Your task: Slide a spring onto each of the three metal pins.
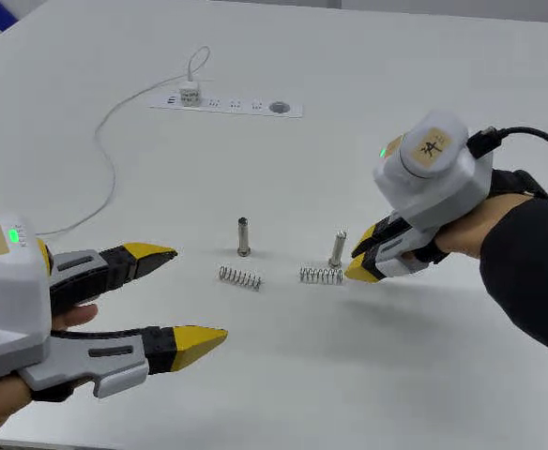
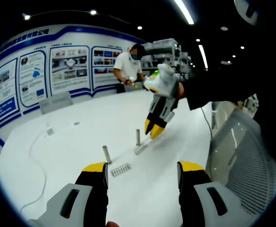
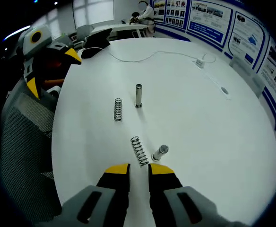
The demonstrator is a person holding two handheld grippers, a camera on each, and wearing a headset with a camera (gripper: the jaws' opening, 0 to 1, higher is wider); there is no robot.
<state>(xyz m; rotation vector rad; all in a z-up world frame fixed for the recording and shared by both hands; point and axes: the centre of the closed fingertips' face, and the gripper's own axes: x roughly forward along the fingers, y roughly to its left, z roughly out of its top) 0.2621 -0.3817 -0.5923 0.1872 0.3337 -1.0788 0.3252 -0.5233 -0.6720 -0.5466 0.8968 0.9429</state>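
1. The left hand-held gripper (image 1: pixel 201 292) hovers at 8 o'clock in the head view, above the white surface (image 1: pixel 283 375). Its jaws are spread wide and empty.
2. The right hand-held gripper (image 1: pixel 357 265) reaches in from 3 o'clock with its tips low over the surface. Its jaws are a slim gap apart and grip nothing.
3. The first spring (image 1: pixel 321 276) lies flat at 9 o'clock of those tips. Its end is just beside them, perhaps touching, though the view is too coarse to tell.
4. The second spring (image 1: pixel 239 277) lies flat farther toward 9 o'clock, apart from the first.
5. The first pin (image 1: pixel 338 248) stands upright at 1 o'clock of the first spring. The second pin (image 1: pixel 244 236) stands upright at 12 o'clock of the second spring.
6. Farthest away, at 11 o'clock, a power strip (image 1: pixel 227 103) holds a small white plug (image 1: pixel 190 92), and its cable (image 1: pixel 105 150) loops away across the surface.
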